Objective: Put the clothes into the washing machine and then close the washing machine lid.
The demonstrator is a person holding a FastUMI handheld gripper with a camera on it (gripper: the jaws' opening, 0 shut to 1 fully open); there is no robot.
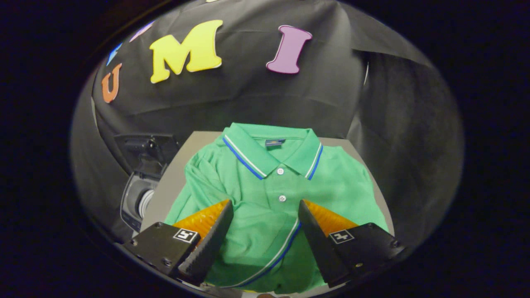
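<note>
A folded green polo shirt (pixel 265 194) with blue and white trim on its collar lies flat on a grey table (pixel 194 142). My gripper (pixel 265 203) hovers open just above the shirt's lower half, its two fingers spread wide to either side of the button placket. Nothing is held between them. To the left of the table, lower down, stands the washing machine (pixel 138 198) with its dark lid (pixel 145 151) raised and its drum opening showing.
Black cloth walls close the booth behind and to the right of the table. The table's left edge runs right beside the washing machine.
</note>
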